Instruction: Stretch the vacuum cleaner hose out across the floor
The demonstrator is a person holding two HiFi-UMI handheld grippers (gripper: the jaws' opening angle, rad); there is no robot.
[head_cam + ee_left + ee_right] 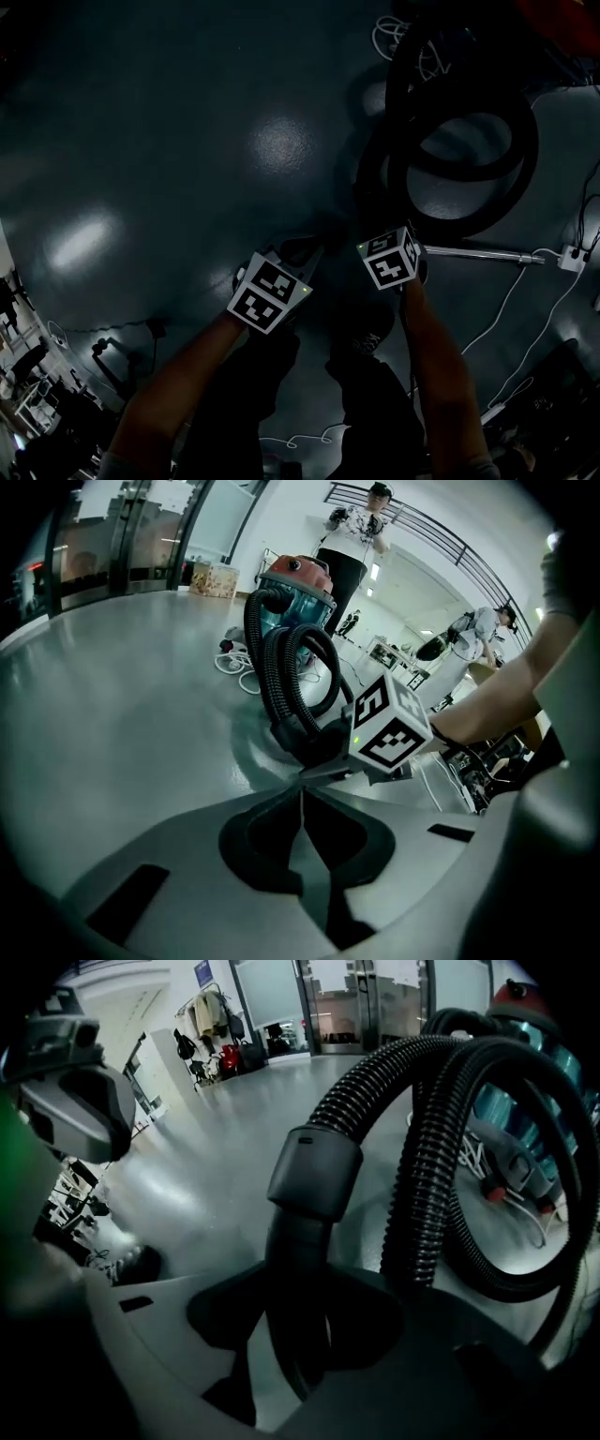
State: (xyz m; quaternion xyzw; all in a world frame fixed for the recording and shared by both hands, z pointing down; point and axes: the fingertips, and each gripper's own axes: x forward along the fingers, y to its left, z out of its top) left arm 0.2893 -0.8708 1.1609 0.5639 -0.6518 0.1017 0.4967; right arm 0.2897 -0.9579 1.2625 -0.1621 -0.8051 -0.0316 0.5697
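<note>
Down at floor level, the head view is v. dark: only the marker cubes read clearly there, and the jaws of both grippers are lost in shadow. The hose lies coiled in loops on the floor, just ahead of both grippers. Its far loops are cut off at the right edge of the right gripper view and partly cover the vacuum cleaner behind.

Right gripper: fingers spread either side of the hose's stiff black end pipe, just below the grey cuff. A sliver of floor shows btwn one finger and the pipe; the other side is too dark to judge contact. Left gripper: fingers pressed together w/ nothing btwn them, tips near the hose end.

The floor is smooth, glossy grey w/ light glare. The room is big and bright: glass doors, a clothes rack, a railing. A person stands behind the vacuum cleaner, and a second person is farther right. A white cable lies bundled by the vacuum cleaner. A metal tube and a white power strip lie beside the coil.

The vacuum cleaner has a teal see-through drum under a red lid; contents can't be made out. Boxes sit by the glass wall, contents not visible.
</note>
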